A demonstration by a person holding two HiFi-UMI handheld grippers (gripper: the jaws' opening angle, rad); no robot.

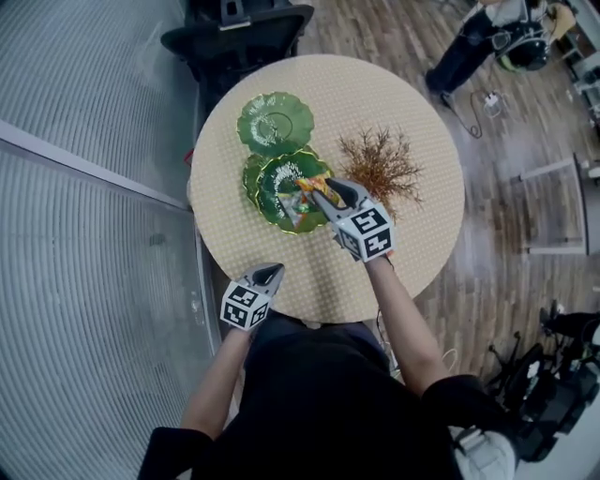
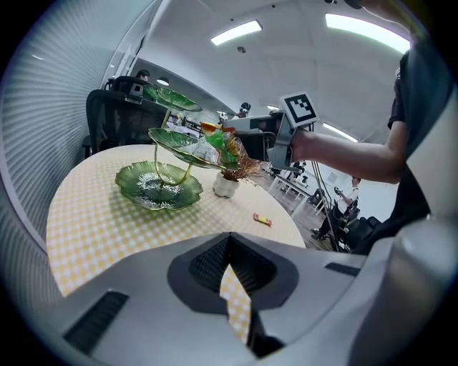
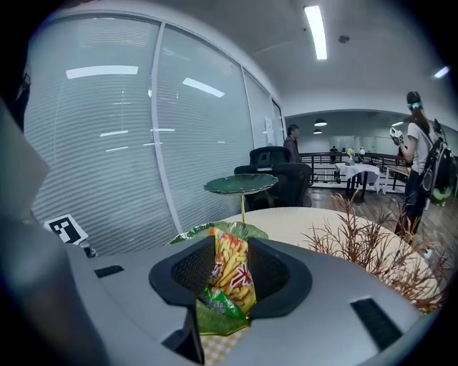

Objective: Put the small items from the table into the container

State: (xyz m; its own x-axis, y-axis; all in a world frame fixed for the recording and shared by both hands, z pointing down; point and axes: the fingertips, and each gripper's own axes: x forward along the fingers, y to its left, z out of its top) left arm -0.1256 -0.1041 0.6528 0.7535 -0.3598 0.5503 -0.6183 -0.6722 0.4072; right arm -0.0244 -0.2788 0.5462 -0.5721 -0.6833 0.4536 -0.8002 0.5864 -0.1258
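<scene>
A green three-tier leaf-shaped stand (image 1: 275,122) stands on the round checked table (image 1: 412,234). My right gripper (image 1: 319,191) is shut on a green snack packet (image 1: 304,195) printed with fries, held over the middle tier (image 1: 281,192). In the right gripper view the packet (image 3: 229,275) sits between the pads (image 3: 192,268), with the top tier (image 3: 240,184) beyond. My left gripper (image 1: 270,274) hovers at the table's near edge, shut and empty; its pads (image 2: 204,261) show only cloth past them. A small orange wrapped item (image 2: 262,219) lies on the cloth to the right of the stand (image 2: 159,186).
A dried brown plant (image 1: 380,164) in a white pot (image 2: 225,186) stands right of the stand. A black office chair (image 1: 234,28) is at the table's far side. A glass wall with blinds (image 1: 84,187) runs along the left. A person (image 1: 478,42) stands far off.
</scene>
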